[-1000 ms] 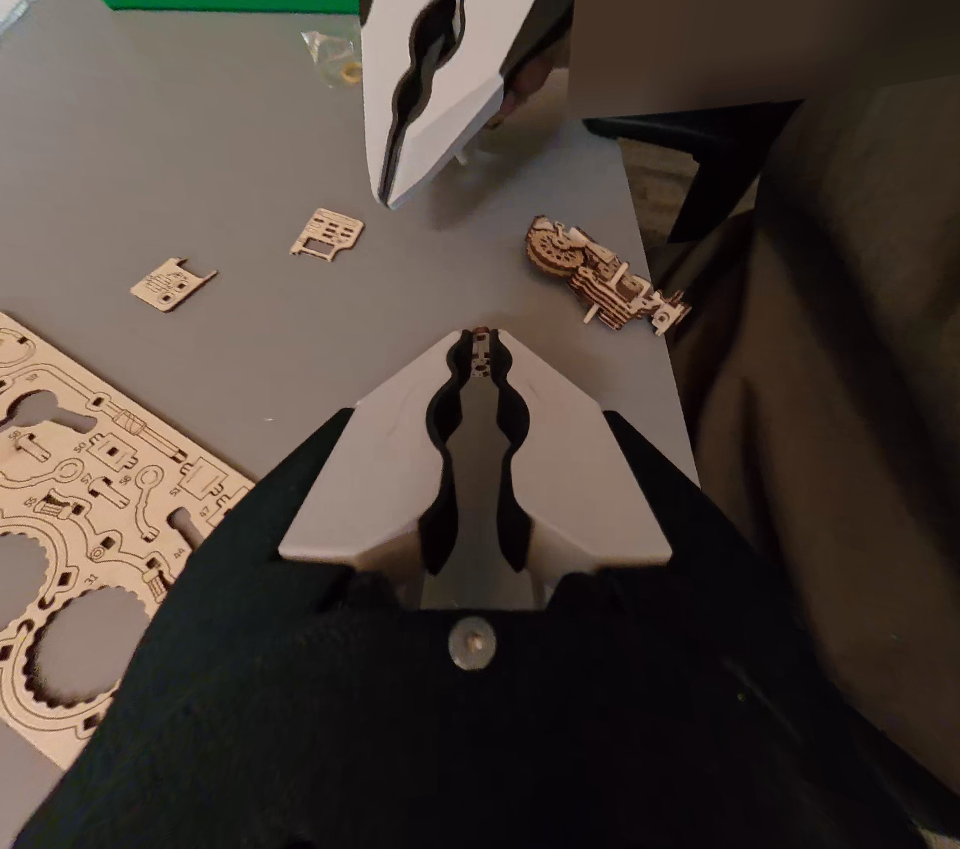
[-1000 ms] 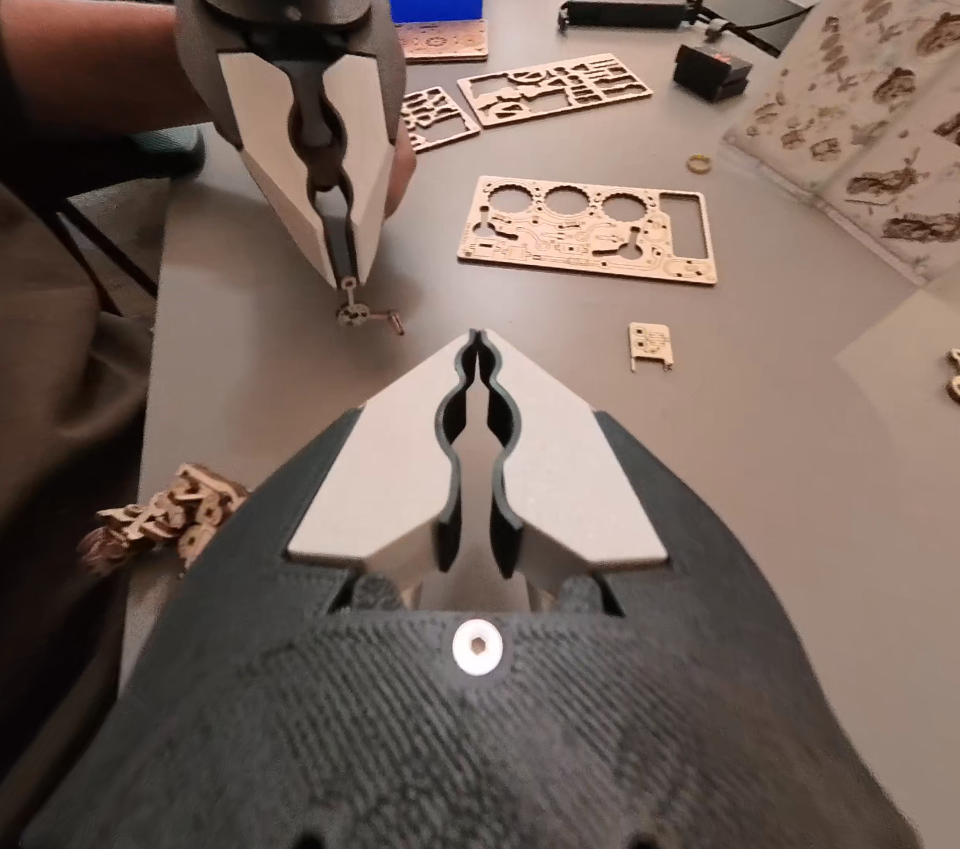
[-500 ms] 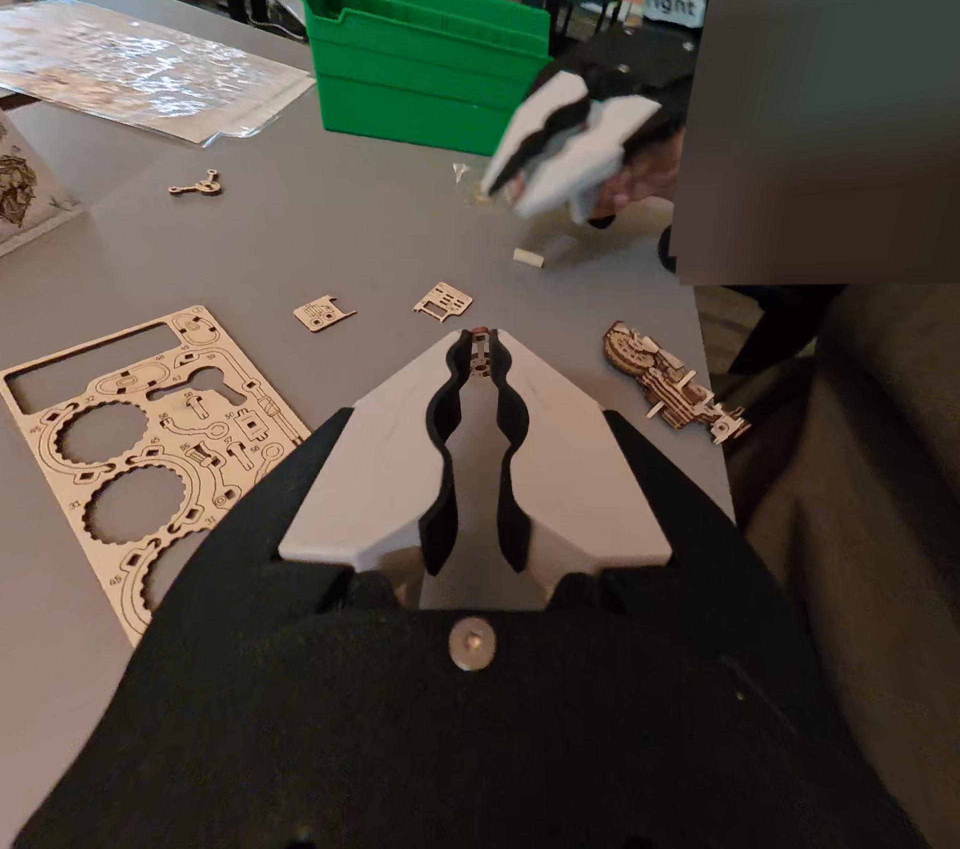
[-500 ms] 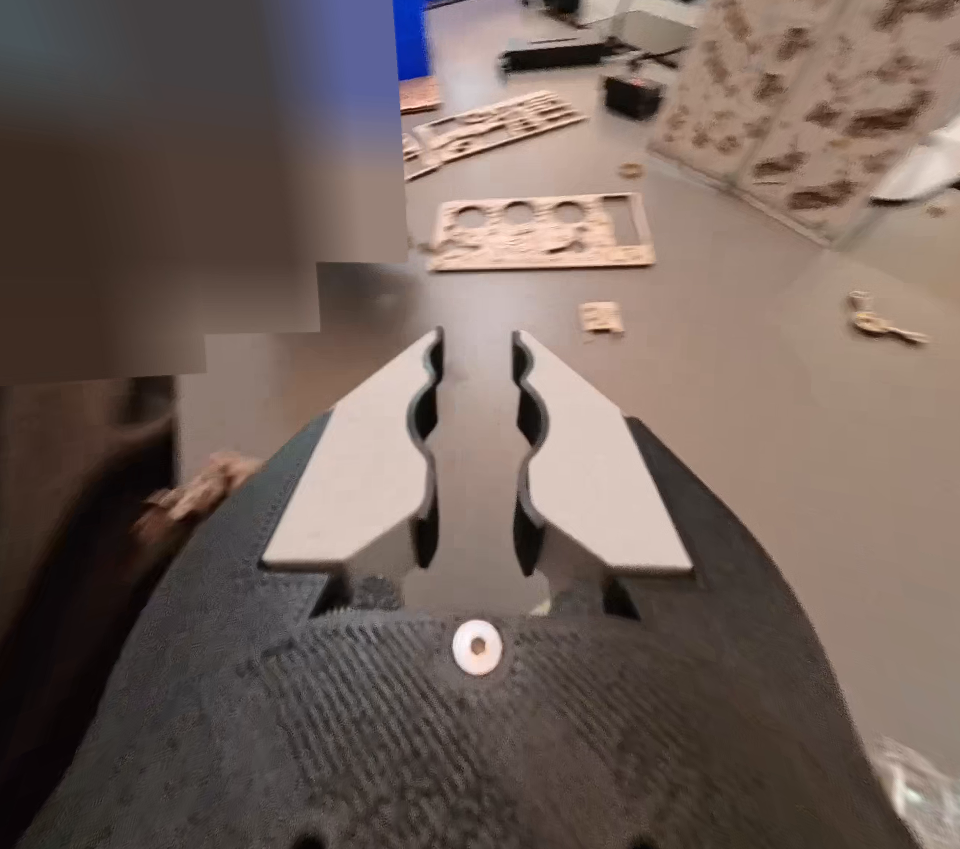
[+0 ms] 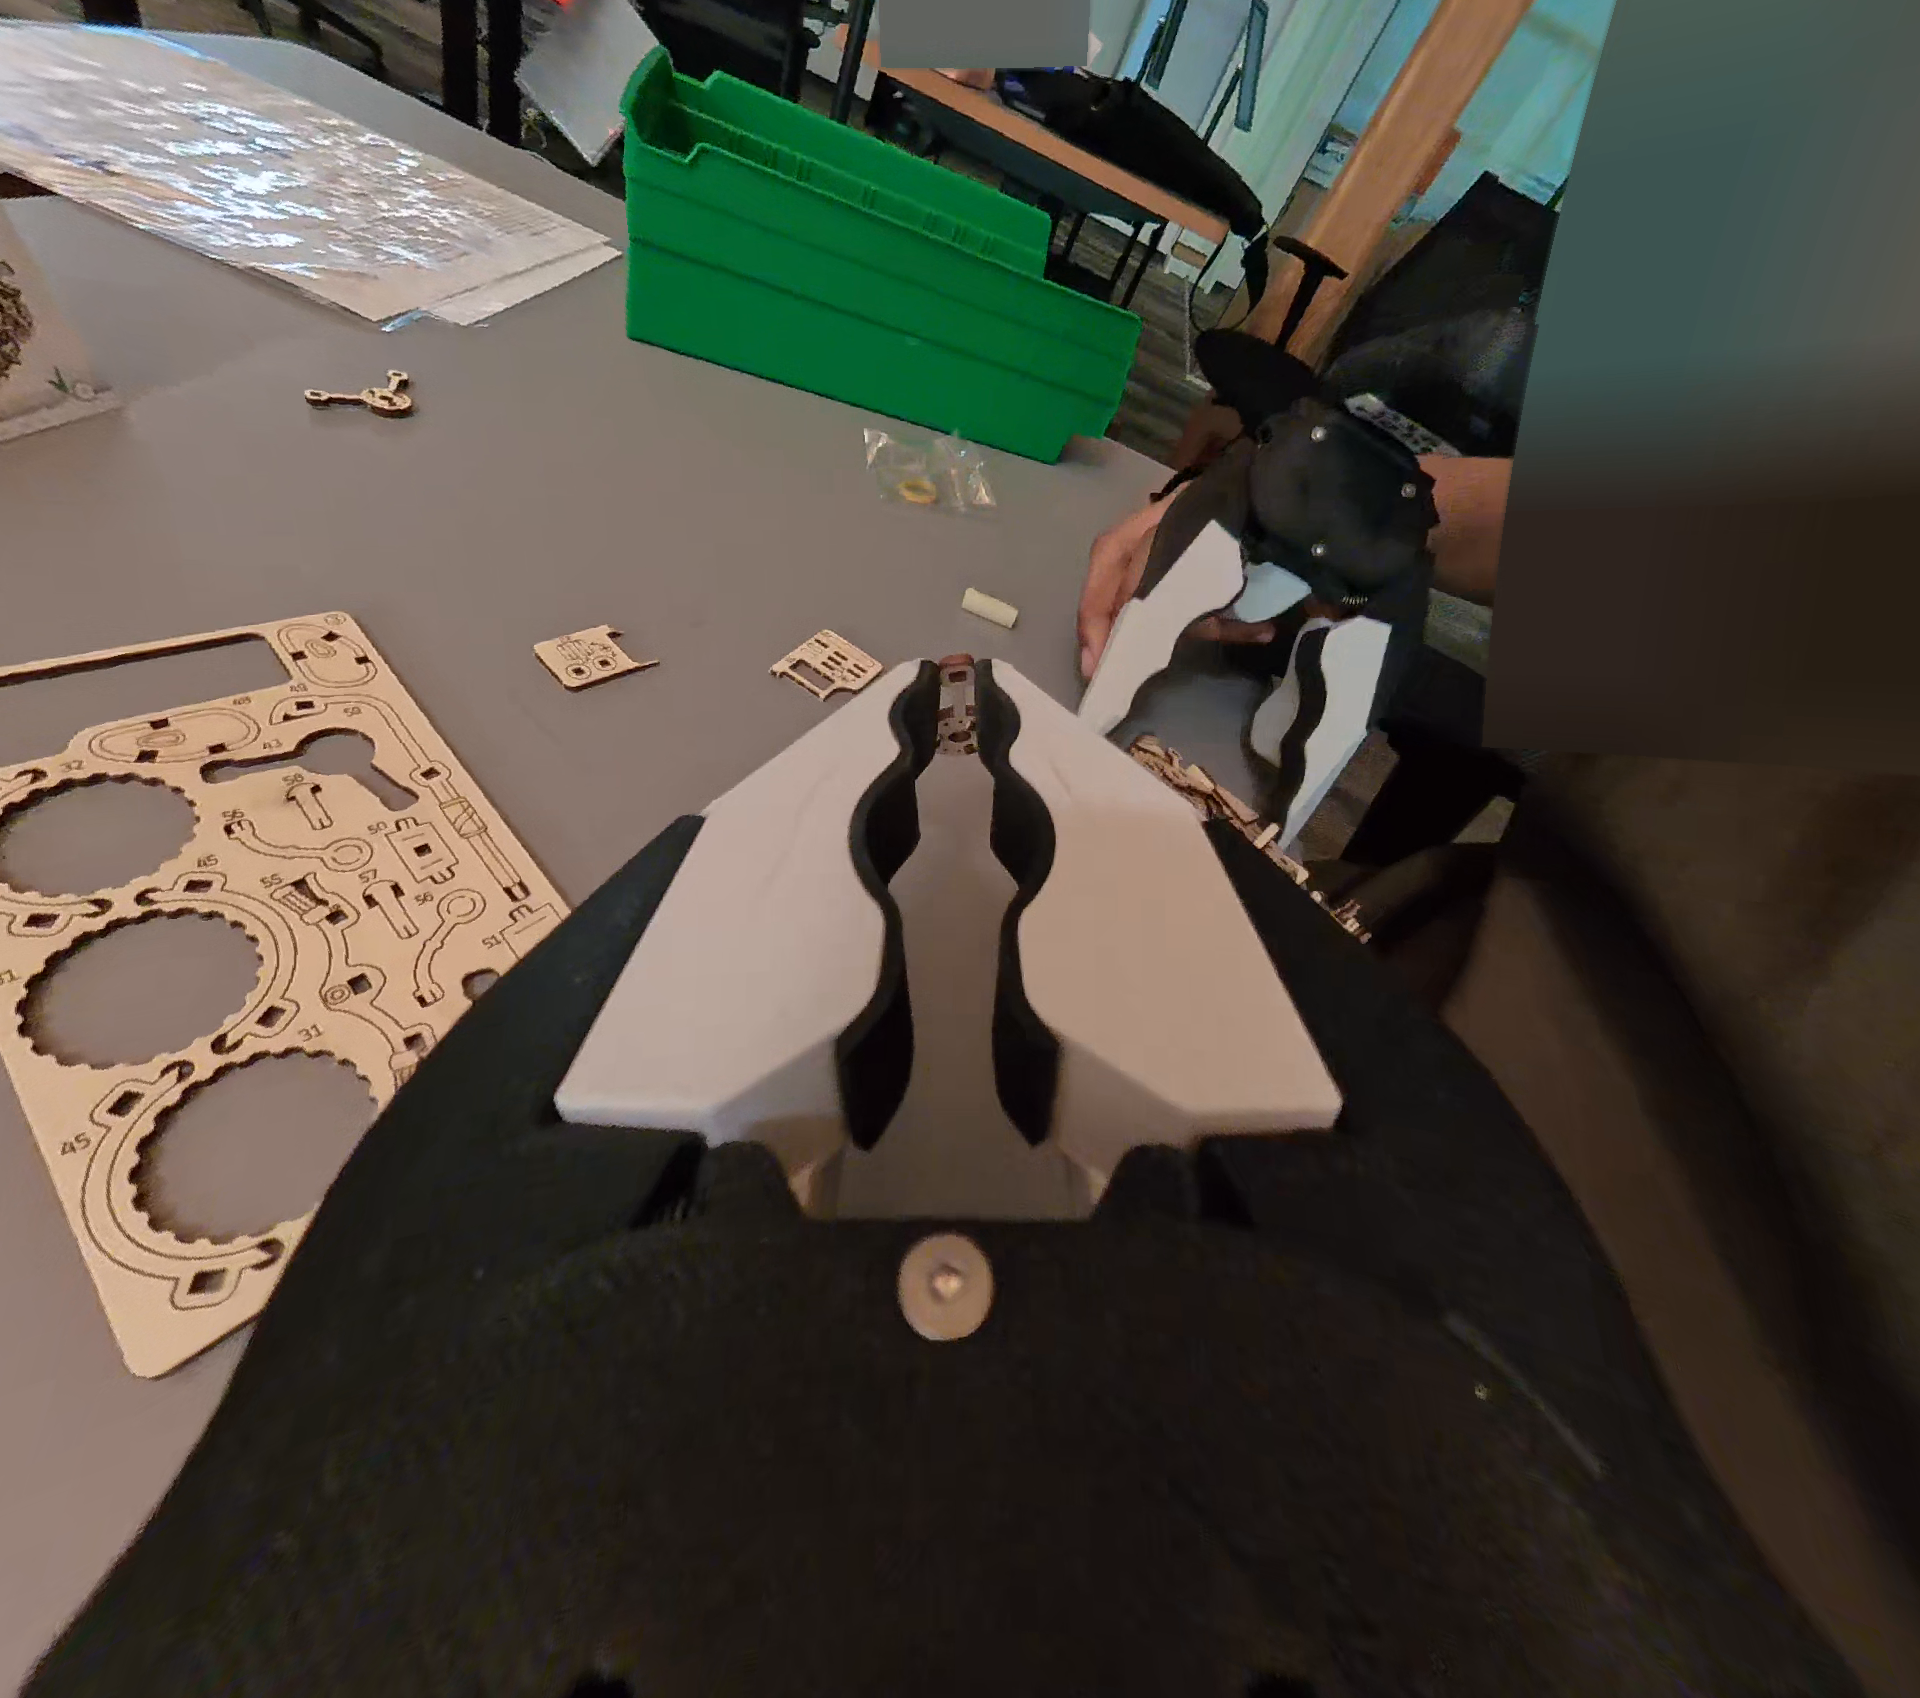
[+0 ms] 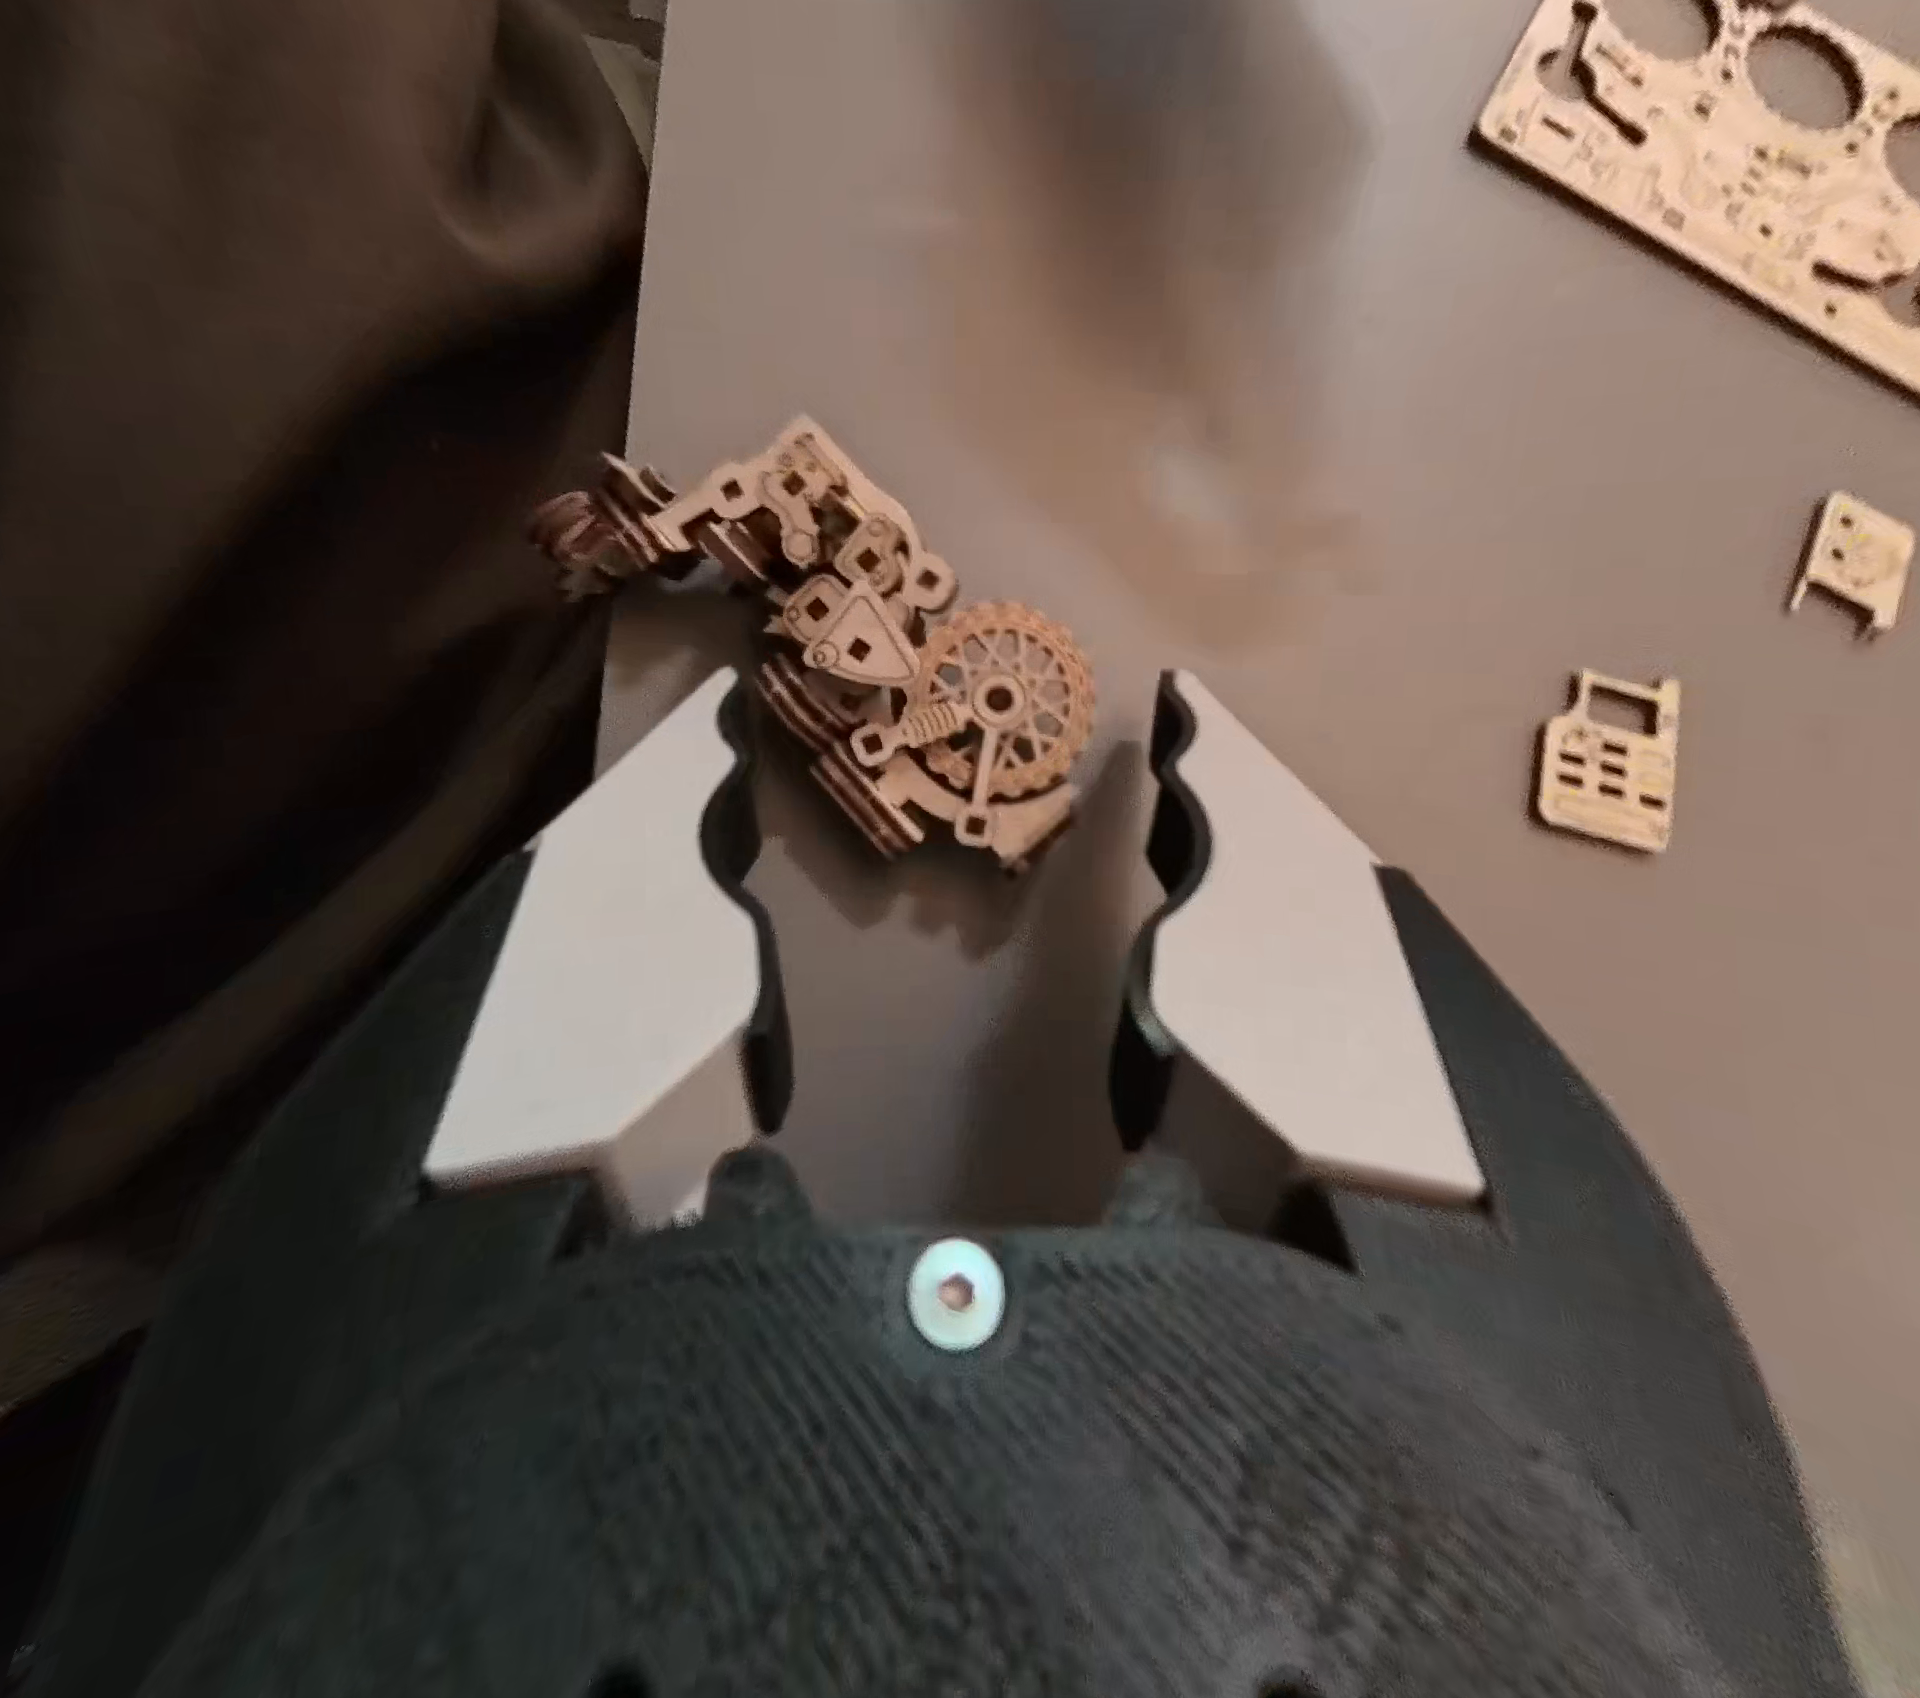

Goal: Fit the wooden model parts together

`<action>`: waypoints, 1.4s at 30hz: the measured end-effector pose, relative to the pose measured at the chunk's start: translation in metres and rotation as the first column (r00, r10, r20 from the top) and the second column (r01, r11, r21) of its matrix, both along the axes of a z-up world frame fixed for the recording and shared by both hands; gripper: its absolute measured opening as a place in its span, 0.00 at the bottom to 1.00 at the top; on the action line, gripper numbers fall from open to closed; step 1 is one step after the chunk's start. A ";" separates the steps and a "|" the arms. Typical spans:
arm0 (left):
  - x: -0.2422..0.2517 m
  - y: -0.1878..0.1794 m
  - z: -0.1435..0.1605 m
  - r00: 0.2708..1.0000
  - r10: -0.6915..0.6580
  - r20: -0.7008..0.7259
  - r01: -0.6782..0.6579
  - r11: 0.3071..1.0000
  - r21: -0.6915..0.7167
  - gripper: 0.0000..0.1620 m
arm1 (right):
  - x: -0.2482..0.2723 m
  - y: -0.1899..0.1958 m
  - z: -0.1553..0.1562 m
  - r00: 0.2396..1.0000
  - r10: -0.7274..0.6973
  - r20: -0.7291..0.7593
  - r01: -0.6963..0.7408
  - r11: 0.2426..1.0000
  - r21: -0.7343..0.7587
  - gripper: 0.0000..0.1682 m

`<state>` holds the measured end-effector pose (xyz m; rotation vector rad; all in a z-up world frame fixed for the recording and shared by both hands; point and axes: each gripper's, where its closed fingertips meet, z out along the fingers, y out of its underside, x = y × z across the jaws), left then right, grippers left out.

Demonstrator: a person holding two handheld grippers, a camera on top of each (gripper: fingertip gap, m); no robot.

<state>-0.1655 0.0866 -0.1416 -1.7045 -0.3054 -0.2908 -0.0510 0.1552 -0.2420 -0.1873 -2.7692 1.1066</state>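
My left gripper [image 5: 956,674] is shut on a small thin wooden part [image 5: 956,711], held at its tips above the grey table [image 5: 623,526]. The partly built wooden model [image 6: 883,661], with a spoked gear wheel, lies at the table's near edge. My right gripper [image 6: 948,703] is open, and its fingers straddle the gear end of the model without closing on it. In the left wrist view the right gripper [image 5: 1195,765] points down over the model [image 5: 1195,784], which my left finger mostly hides.
A wooden part sheet [image 5: 208,921] lies left; it also shows in the right wrist view [image 6: 1714,121]. Two small loose plates [image 5: 592,659] [image 5: 826,663] lie ahead. A green bin [image 5: 862,298], a small plastic bag [image 5: 925,469] and a white peg [image 5: 987,606] sit farther back. My right fingertips sit around 15 centimetres from my left ones.
My right gripper has opened wide and swung down to the model at the table's edge. My left gripper has kept hold of the small part and tilted up.
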 end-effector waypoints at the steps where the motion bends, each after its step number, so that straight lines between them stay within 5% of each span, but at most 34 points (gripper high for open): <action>1: 0.001 0.000 -0.001 1.000 0.001 -0.001 -0.001 1.000 -0.001 0.02 | -0.001 -0.004 0.000 1.000 0.004 -0.004 -0.005 1.000 -0.016 0.41; 4: 0.002 -0.003 0.000 1.000 0.011 0.000 -0.011 1.000 0.004 0.02 | -0.009 -0.014 0.001 0.999 -0.033 0.018 0.034 0.997 -0.072 0.38; 12: -0.013 -0.016 0.011 0.997 0.082 -0.004 -0.081 0.996 0.046 0.02 | -0.073 -0.035 -0.001 0.910 -0.407 0.083 0.414 0.904 -0.107 0.39; 15: -0.017 -0.019 0.011 0.995 0.095 -0.004 -0.095 0.994 0.052 0.02 | -0.080 -0.037 -0.002 0.892 -0.450 0.038 0.451 0.889 -0.074 0.45; 21: -0.028 -0.027 0.010 0.992 0.121 0.019 -0.123 0.989 0.078 0.02 | -0.120 -0.005 0.071 0.858 -0.513 -0.024 0.480 0.817 -0.320 0.39; 25: -0.038 -0.032 0.004 0.988 0.124 0.086 -0.133 0.986 0.100 0.02 | -0.221 0.057 0.102 0.737 -0.675 -0.030 0.603 0.676 -0.423 0.32; 28: -0.042 -0.032 0.007 0.986 0.118 0.114 -0.133 0.983 0.127 0.01 | -0.320 0.101 0.084 0.586 -0.805 0.097 0.766 0.510 -0.392 0.25; 31: -0.042 -0.031 0.009 0.987 0.111 0.119 -0.127 0.982 0.137 0.01 | -0.395 0.114 0.058 0.504 -0.849 0.161 0.839 0.436 -0.326 0.19; 35: -0.040 -0.031 0.007 0.988 0.105 0.114 -0.120 0.985 0.128 0.01 | -0.452 0.112 0.025 0.492 -0.864 0.104 0.859 0.463 -0.219 0.20; 42: -0.038 -0.029 0.005 0.990 0.073 0.117 -0.088 0.989 0.122 0.01 | -0.475 0.089 0.005 0.571 -0.817 0.073 0.816 0.557 -0.155 0.20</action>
